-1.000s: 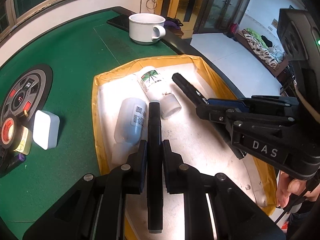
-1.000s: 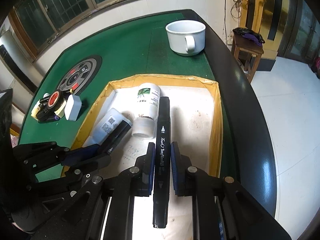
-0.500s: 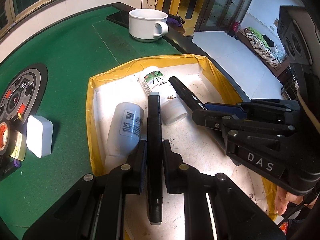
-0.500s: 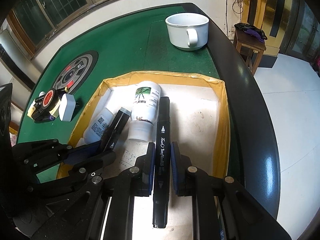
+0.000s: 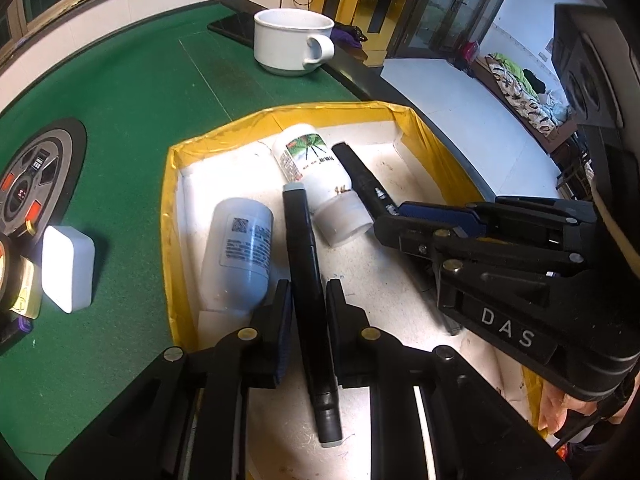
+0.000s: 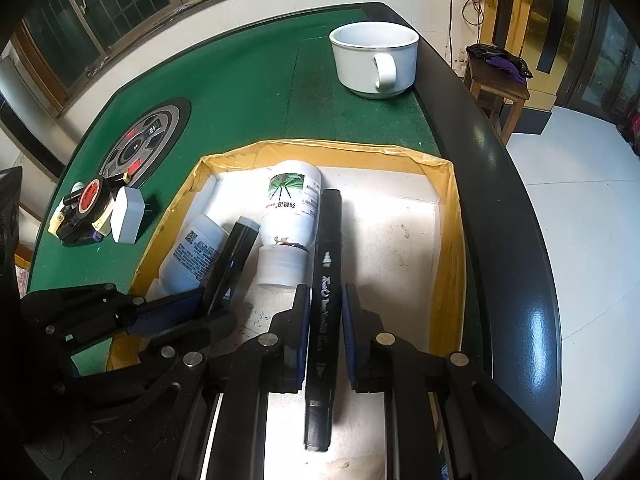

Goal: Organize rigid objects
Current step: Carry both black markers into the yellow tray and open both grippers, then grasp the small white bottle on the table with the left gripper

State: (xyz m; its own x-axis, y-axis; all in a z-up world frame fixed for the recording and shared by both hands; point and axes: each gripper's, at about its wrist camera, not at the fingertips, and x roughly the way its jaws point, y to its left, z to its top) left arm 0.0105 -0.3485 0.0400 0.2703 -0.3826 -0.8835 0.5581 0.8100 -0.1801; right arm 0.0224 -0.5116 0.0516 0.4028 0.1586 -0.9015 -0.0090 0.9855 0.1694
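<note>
- Fingers of the left gripper [image 5: 306,308] are clamped on a black marker with a grey end cap [image 5: 308,280]; those of the right gripper [image 6: 325,336] are clamped on a second black marker, the one with white lettering [image 6: 325,292].
- Both markers hang low over the white floor of the yellow-rimmed tray [image 5: 172,184]; whether either tip touches that floor I cannot tell.
- Inside the tray, the grey-capped marker lies between the plain white bottle [image 5: 238,252] and the bottle with the green picture label [image 5: 316,176]; the lettered marker runs close along the labelled bottle's other side.
- Outside the tray, a white mug [image 6: 374,58] stands beyond its far rim, and a white box [image 5: 68,268] sits on the green table [image 5: 120,120] to its left, next to a roll of tape [image 6: 94,200].
- Risk: the two bottles lie on their sides, so a nudge from a marker or a finger would probably roll them against the tray wall.
- Risk: the grippers are crowded together, and their bodies may collide if either swings inward.
- Risk: each marker is held only mid-barrel, so it may pivot on contact with a bottle.
- The right wrist view alone shows the lettering and the tape roll clearly; the left wrist view alone shows part of a hand [image 5: 560,404] behind the right gripper.
</note>
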